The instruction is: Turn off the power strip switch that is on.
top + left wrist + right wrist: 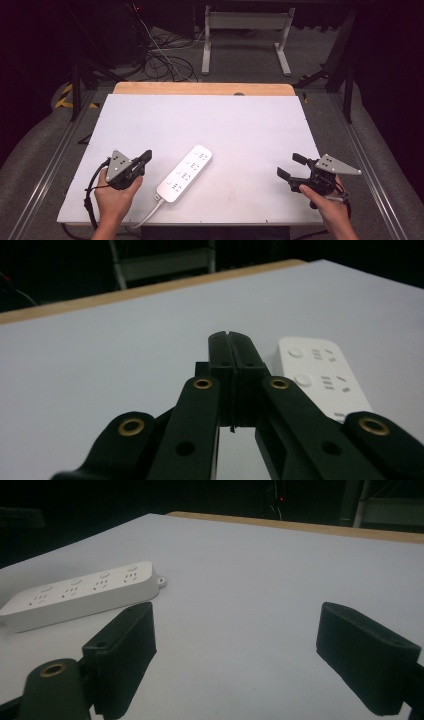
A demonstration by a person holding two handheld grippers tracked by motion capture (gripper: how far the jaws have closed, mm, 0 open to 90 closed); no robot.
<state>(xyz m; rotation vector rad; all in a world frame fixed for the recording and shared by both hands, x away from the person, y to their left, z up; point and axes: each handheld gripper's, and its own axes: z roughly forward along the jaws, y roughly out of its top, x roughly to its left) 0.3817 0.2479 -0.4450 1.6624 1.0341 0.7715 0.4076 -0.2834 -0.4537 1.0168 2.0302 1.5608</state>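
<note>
Strip [184,173] between both grippers, untouched

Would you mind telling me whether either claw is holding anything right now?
Nothing is held. The left claw is shut on nothing; the right claw stands open, apart from the power strip.

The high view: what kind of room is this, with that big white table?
Probably a lab or recording workshop, not a home. A plain white table holds just one power strip, loose cables trail over the grey floor behind it, and the surroundings are dark.
</note>
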